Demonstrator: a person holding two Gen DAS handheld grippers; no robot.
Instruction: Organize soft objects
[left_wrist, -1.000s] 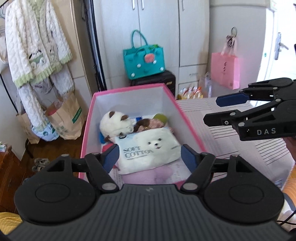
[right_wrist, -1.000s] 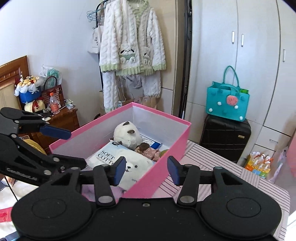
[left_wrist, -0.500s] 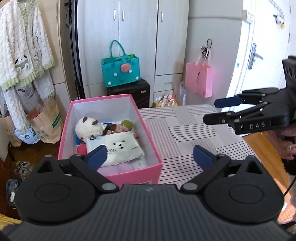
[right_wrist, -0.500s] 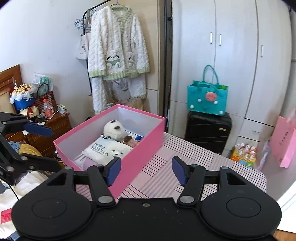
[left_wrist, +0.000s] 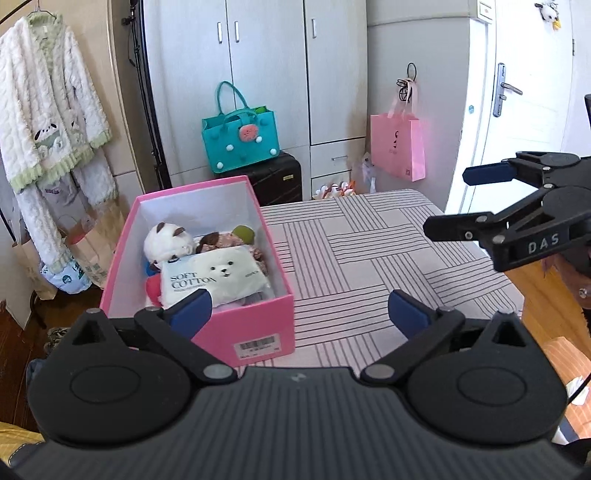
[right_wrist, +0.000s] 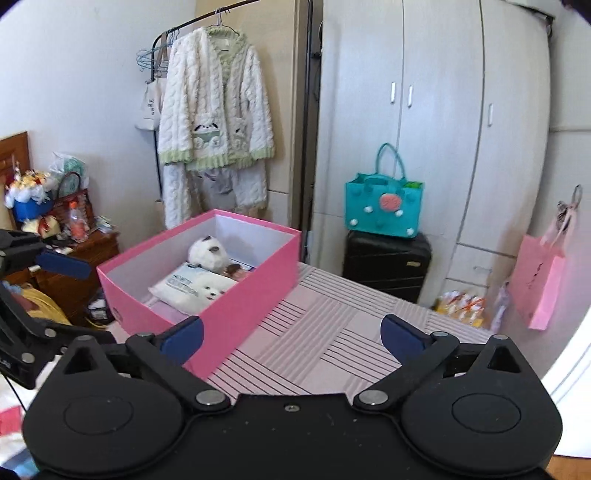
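Observation:
A pink box (left_wrist: 258, 332) (right_wrist: 236, 306) stands at the left end of the striped table (left_wrist: 369, 258). Inside lie a white "soft cotton" pack (left_wrist: 214, 277) (right_wrist: 195, 288) with a bear face, a panda plush (left_wrist: 166, 240) (right_wrist: 210, 251) and a small doll with a green hat (left_wrist: 240, 236). My left gripper (left_wrist: 299, 310) is open and empty, in front of the box's near wall. My right gripper (right_wrist: 291, 334) hovers over the table right of the box; its jaws are opening with nothing between them. Each gripper shows at the edge of the other's view: the right gripper (left_wrist: 461, 199), the left gripper (right_wrist: 74, 299).
Behind the table a teal bag (left_wrist: 240, 140) sits on a black suitcase (left_wrist: 277, 177) against grey wardrobes. A pink paper bag (left_wrist: 399, 147) hangs at the right, near a white door (left_wrist: 517, 92). A white fleece robe (left_wrist: 48, 110) hangs at the left. A cluttered wooden dresser (right_wrist: 85, 266) stands beyond the box.
Both grippers have drawn back from the box, which now looks smaller and farther off. Both pairs of jaws have spread wider. The cotton pack stays in the box.

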